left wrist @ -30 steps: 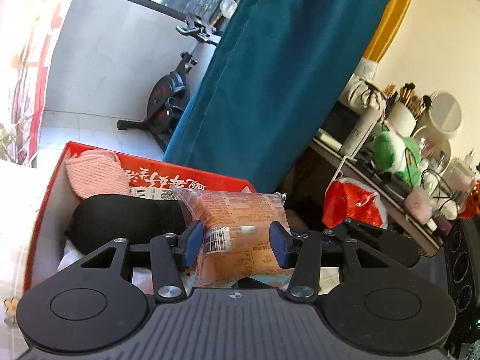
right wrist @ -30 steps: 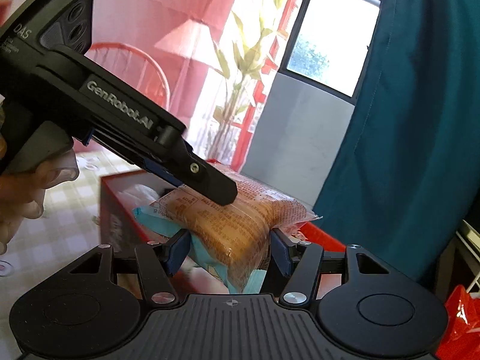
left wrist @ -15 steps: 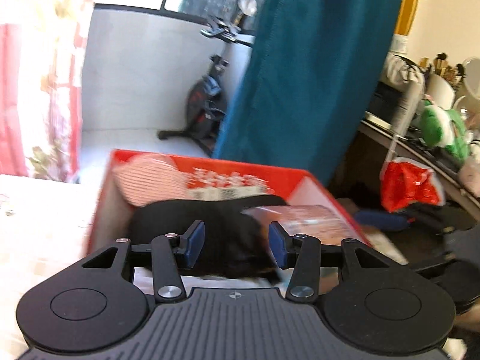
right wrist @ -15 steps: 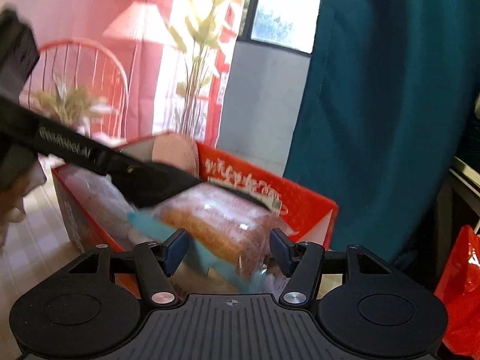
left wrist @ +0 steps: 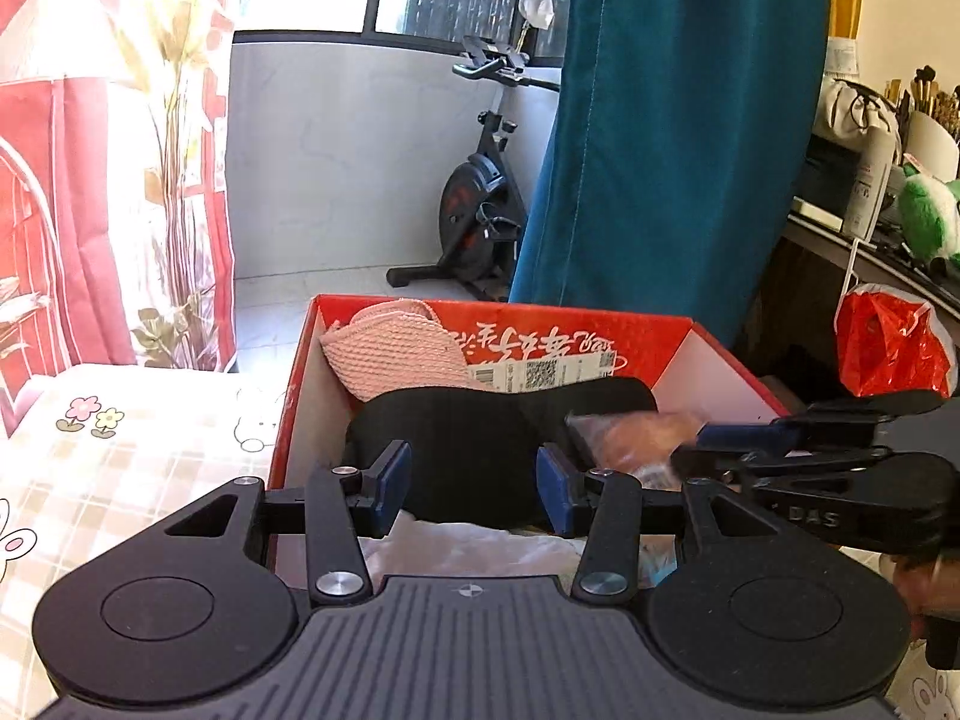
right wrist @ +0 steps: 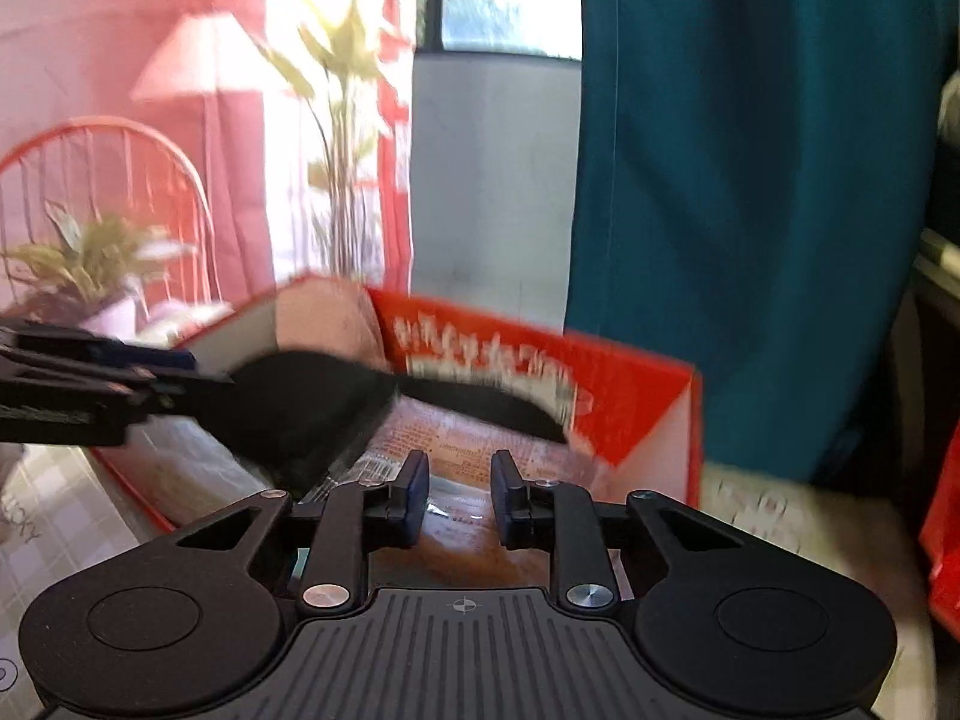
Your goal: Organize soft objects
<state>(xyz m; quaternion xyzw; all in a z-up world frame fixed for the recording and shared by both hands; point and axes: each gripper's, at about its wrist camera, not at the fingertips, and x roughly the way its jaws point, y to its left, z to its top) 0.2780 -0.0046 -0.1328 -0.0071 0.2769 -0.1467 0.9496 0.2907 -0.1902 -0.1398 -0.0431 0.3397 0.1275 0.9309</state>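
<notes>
Now R tool (right wrist: 460,498) pinches bread pkt (right wrist: 456,450) down into red box (left wrist: 600,336); L tool (left wrist: 474,495) apart, empty, clear of it.

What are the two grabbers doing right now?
Left gripper: open, holding nothing, over the red box.
Right gripper: narrowed around the bread packet; whether it grips cannot be told.

"DAS" on right hand-held gripper (left wrist: 708,450).

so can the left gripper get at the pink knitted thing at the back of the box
Probably yes. The left gripper is open, and the pink knitted piece lies exposed in the red box's far corner. Only the black eye mask lies between, low enough to pass over.
</notes>
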